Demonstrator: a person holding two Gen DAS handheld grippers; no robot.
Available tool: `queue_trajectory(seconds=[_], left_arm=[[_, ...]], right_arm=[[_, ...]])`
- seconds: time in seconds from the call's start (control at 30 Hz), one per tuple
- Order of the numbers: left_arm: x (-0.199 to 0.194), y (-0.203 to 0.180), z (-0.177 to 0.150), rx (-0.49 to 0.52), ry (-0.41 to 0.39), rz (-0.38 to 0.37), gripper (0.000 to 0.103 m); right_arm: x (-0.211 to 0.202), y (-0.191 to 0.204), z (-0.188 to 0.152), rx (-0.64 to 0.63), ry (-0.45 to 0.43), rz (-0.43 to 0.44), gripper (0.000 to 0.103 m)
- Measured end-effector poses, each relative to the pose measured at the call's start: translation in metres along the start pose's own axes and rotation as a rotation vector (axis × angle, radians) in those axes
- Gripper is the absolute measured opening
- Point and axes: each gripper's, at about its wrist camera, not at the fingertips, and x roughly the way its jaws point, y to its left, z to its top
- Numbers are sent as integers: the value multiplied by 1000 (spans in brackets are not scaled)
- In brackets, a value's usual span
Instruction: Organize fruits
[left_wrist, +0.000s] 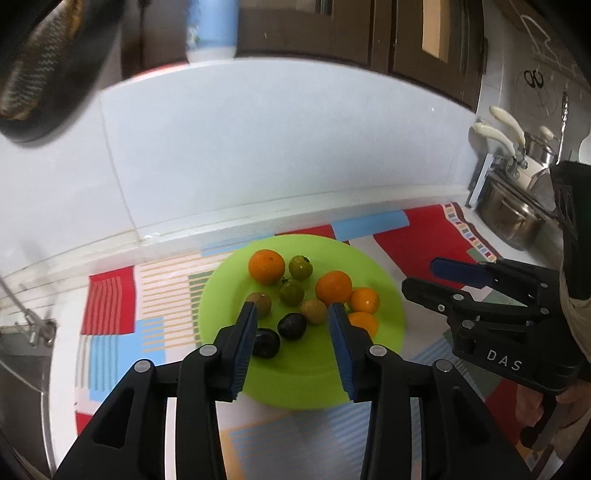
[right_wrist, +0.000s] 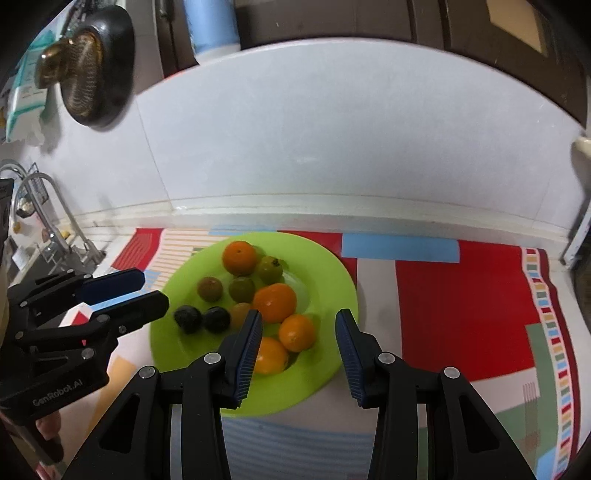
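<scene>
A green plate (left_wrist: 384, 314) (right_wrist: 332, 280) on a patterned mat holds several fruits: oranges (left_wrist: 266, 266) (right_wrist: 275, 302), small green fruits (left_wrist: 291, 292) (right_wrist: 242, 289), brownish ones (left_wrist: 314, 311) (right_wrist: 209, 288) and two dark plums (left_wrist: 291, 326) (right_wrist: 188, 319). My left gripper (left_wrist: 291, 315) is open and empty, hovering above the plate's near side. My right gripper (right_wrist: 299, 321) is open and empty over the plate's right part; it also shows in the left wrist view (left_wrist: 424, 277). The left gripper shows in the right wrist view (right_wrist: 147, 291).
The colourful mat (right_wrist: 461, 314) covers a white counter against a white tiled wall. A sink with a faucet (right_wrist: 55, 210) lies to the left. Metal pots (left_wrist: 517, 218) stand at the right. A dark pan (right_wrist: 92, 66) hangs on the wall.
</scene>
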Motion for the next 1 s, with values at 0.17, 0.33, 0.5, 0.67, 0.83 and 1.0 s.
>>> queue_trajectory(seconds=[0.17, 0.33, 0.5, 0.67, 0.83, 1.0], left_arm=[[-35, -4, -8, -20, -39, 23, 52], [-74, -8, -20, -19, -107, 71, 66], [-106, -10, -33, 0, -159, 89, 76], [-136, -11, -49, 5, -176, 65, 79], [-163, -19, -66, 17, -192, 59, 82], [-190, -31, -82, 5, -211, 68, 84]], right_arm=[[-31, 12, -8, 8, -29, 2, 42], [-65, 22, -22, 30, -70, -21, 56], [-99, 31, -38, 61, -109, -56, 56], [-129, 43, -56, 91, -137, -104, 56], [-161, 56, -74, 105, -166, -130, 56], [-191, 66, -88, 85, -192, -137, 56]])
